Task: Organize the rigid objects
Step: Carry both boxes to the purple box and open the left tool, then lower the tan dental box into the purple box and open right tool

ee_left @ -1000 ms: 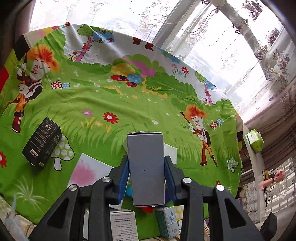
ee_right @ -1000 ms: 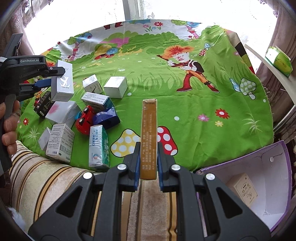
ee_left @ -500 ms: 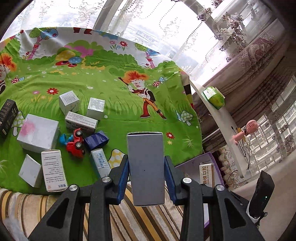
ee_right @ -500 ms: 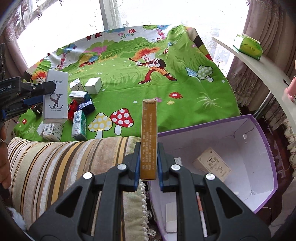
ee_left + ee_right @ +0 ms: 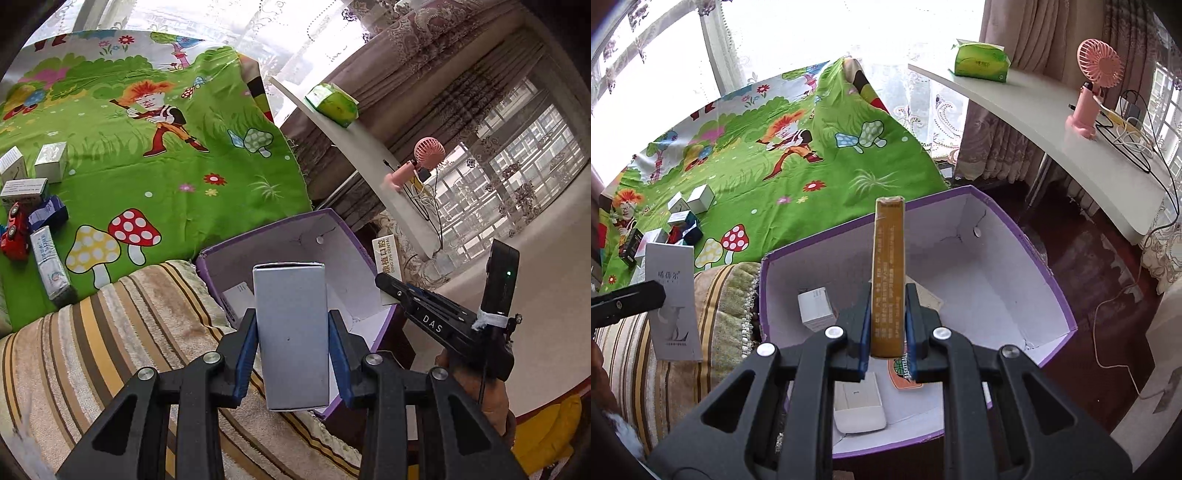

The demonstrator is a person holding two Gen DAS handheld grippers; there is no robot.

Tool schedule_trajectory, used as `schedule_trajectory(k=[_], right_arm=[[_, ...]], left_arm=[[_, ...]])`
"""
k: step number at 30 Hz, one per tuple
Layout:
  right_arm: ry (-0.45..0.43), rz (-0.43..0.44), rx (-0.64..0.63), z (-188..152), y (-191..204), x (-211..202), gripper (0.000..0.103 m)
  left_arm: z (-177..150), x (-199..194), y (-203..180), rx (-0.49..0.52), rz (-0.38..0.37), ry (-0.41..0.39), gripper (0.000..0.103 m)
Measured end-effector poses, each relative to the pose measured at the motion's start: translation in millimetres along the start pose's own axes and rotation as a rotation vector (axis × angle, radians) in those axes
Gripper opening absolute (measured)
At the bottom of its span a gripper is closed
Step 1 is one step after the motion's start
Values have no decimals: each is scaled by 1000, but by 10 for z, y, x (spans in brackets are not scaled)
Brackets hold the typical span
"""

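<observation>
Both your grippers swung off the green bedsheet (image 5: 155, 173) to the purple box (image 5: 354, 243). Left view: left gripper (image 5: 291, 347) pinches grey carton (image 5: 291, 332) above box edge. Right view: right gripper (image 5: 886, 328) clamps thin yellow box (image 5: 888, 277) over box interior w/ small cartons (image 5: 816, 308).

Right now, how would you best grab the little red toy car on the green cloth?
Probably by its two long sides, from above. The red toy car lies low on the green cloth, with boxes close beside it, so coming down from the top looks clearest.
</observation>
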State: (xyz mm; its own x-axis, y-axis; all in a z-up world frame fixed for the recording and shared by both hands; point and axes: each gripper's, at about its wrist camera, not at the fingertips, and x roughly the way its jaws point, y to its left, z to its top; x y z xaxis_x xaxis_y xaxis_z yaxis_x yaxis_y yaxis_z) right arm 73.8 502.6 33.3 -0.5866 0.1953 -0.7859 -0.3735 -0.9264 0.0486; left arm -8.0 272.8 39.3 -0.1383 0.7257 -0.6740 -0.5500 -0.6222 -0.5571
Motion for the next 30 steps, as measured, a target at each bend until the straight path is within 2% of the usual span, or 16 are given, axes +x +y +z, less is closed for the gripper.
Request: schedule_trajectory(k=[3, 6, 8, 10, 12, 15, 22, 26, 30], right_arm=[[-7, -36, 43, 10, -205, -24, 19], [-3, -67, 76, 21, -355, -38, 20], [-9, -68, 89, 21, -404, -56, 22], [-13, -64, 89, 20, -416, -73, 31], [-20, -60, 88, 22, -407, -85, 49], [-33, -52, 82, 40, -365, -94, 60], [-32, -39, 67, 40, -316, -105, 63], [-5, -27, 36, -2, -249, -24, 64], [29, -9, 33, -58, -214, 91, 65]], left_arm=[[-44, 59, -85, 24, -35, 35, 41], [-58, 77, -125, 49, -29, 44, 49], [-52, 72, -115, 46, -35, 43, 49], [-48, 57, -94, 41, -32, 39, 49], [-41, 49, -76, 38, -24, 35, 49], [-31, -3, -47, 35, -18, 20, 49], [-4, -202, -23, 72, 38, -57, 49], [29, -355, 97, 50, 90, -114, 49], [24, -565, 282, 28, 138, -205, 49]])
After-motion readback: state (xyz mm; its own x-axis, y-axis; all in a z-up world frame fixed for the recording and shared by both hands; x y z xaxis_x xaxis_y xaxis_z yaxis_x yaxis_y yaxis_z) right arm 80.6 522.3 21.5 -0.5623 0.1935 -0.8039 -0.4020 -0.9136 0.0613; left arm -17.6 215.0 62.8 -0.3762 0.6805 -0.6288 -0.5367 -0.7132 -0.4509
